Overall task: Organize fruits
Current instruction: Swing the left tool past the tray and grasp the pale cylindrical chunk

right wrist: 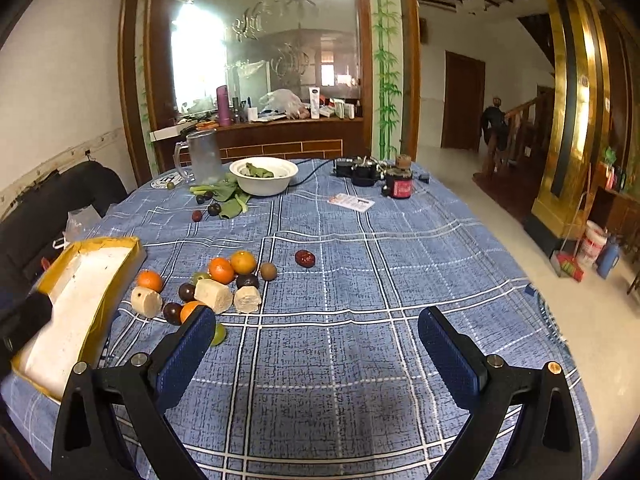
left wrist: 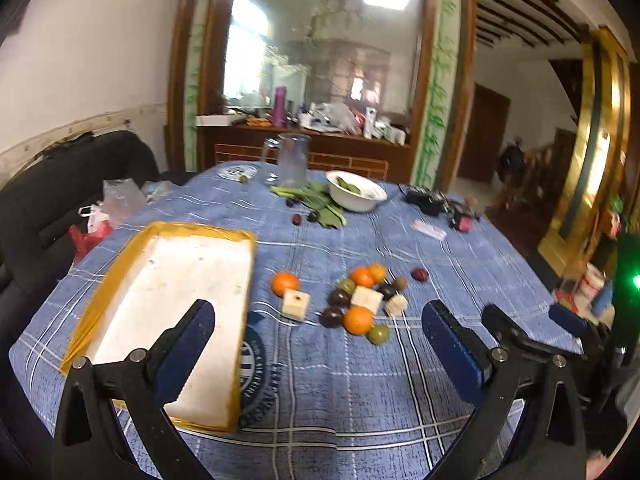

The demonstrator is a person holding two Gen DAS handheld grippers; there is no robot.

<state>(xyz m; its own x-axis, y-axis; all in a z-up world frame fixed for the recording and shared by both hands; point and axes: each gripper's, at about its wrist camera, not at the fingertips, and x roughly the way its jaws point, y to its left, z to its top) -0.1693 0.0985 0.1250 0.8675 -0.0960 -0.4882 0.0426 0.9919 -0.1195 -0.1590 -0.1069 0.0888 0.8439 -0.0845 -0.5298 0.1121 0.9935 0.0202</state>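
A pile of fruit (left wrist: 362, 300) lies on the blue checked tablecloth: oranges (left wrist: 285, 283), dark plums (left wrist: 331, 317), green fruits (left wrist: 378, 334) and pale cut chunks (left wrist: 296, 304). The pile also shows in the right wrist view (right wrist: 208, 286). A red date (right wrist: 305, 258) lies apart to the right. A shallow white tray with a yellow rim (left wrist: 176, 312) sits left of the pile, also in the right wrist view (right wrist: 76, 292). My left gripper (left wrist: 318, 348) is open and empty above the cloth, near the tray. My right gripper (right wrist: 316, 344) is open and empty, right of the pile.
A white bowl with greens (right wrist: 264, 174), leafy greens with dark plums (right wrist: 224, 200) and a glass mug (right wrist: 202, 158) stand at the far side. Black and red devices (right wrist: 376, 176) and a card (right wrist: 352, 202) lie far right. A black chair (left wrist: 60, 200) with bags stands left.
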